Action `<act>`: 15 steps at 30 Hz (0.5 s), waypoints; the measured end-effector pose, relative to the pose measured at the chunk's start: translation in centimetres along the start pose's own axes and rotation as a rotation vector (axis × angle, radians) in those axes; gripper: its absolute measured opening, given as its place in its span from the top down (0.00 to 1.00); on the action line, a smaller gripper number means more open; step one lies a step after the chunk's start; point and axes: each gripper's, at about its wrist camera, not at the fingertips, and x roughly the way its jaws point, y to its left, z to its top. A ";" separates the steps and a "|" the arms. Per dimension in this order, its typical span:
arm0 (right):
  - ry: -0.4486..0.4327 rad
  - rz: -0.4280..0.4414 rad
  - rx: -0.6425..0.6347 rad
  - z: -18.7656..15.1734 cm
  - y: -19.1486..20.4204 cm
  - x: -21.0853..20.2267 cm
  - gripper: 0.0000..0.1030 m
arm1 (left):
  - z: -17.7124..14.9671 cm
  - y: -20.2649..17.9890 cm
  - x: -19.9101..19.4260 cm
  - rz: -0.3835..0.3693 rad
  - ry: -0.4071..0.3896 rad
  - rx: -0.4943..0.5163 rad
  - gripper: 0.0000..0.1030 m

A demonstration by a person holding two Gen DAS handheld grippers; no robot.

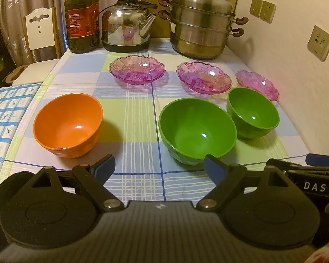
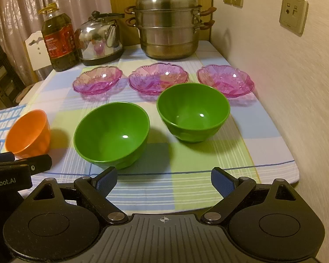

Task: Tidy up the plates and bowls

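Both grippers, left gripper (image 1: 159, 167) and right gripper (image 2: 164, 180), spread wide, empty. My worry: green bowls (image 2: 111, 134) nearly touching (tight gap), clumsy reach knocks neighbour toward pink plates (image 2: 158, 77).

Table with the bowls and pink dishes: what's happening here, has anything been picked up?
Nothing is held. A person holds a gripper in each hand over the near edge of the table; the left gripper and right gripper are both open and empty. An orange bowl, a big green bowl and a small green bowl stand apart in the near row. Three pink dishes sit unstacked behind them, in front of an oil bottle, kettle and steamer pot.
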 end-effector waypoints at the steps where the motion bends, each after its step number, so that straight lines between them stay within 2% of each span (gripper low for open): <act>1: 0.000 0.000 0.001 0.0 -0.1 0.0 0.10 | 0.0 0.0 -0.1 0.001 0.000 -0.001 0.16; 15: 0.000 -0.005 -0.003 0.1 0.1 -0.1 0.10 | 0.0 -0.3 -0.4 0.002 -0.009 0.008 0.16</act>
